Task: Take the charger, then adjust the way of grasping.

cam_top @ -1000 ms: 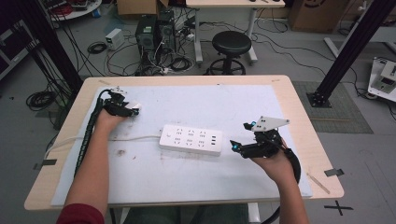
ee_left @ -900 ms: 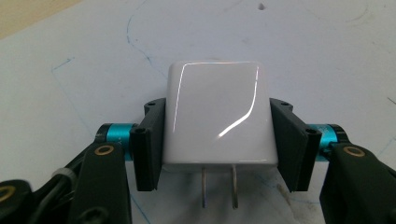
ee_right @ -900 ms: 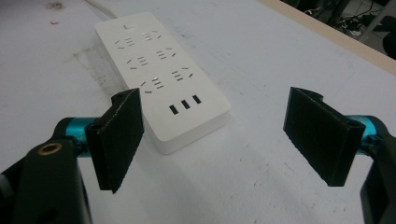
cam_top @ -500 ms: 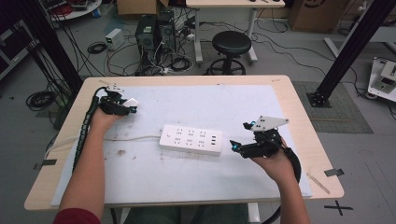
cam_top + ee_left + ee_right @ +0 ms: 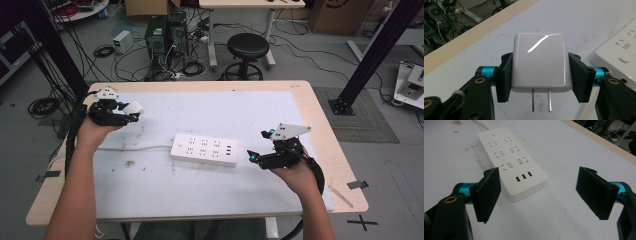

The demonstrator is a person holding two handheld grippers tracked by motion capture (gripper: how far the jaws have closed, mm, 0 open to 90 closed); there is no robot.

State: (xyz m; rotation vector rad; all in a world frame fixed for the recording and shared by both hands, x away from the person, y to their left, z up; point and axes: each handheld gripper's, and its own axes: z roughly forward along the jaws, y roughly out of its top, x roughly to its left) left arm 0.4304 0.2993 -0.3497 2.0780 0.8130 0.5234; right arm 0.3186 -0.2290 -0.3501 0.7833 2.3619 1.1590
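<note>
A white plug adapter (image 5: pixel 540 62) with two metal prongs sits clamped between the pads of my left gripper (image 5: pixel 540 75), which is shut on it. In the high view that gripper (image 5: pixel 131 113) hovers over the table's far left, holding the adapter (image 5: pixel 133 107) above the surface. A white power strip (image 5: pixel 204 149) with several sockets and three small ports lies in the middle of the table, its cord running left. My right gripper (image 5: pixel 257 145) stands open just right of the strip; in the right gripper view the strip (image 5: pixel 510 161) lies ahead of the wide-apart jaws (image 5: pixel 541 195).
A white mat (image 5: pixel 210 115) covers the wooden table (image 5: pixel 320 125). Beyond the far edge are a black stool (image 5: pixel 248 47), computer towers and tangled cables on the floor. A black frame post (image 5: pixel 370 55) stands at the right.
My left gripper has risen and moved toward the table's far side with the adapter in it. The right gripper and the power strip have stayed put.
</note>
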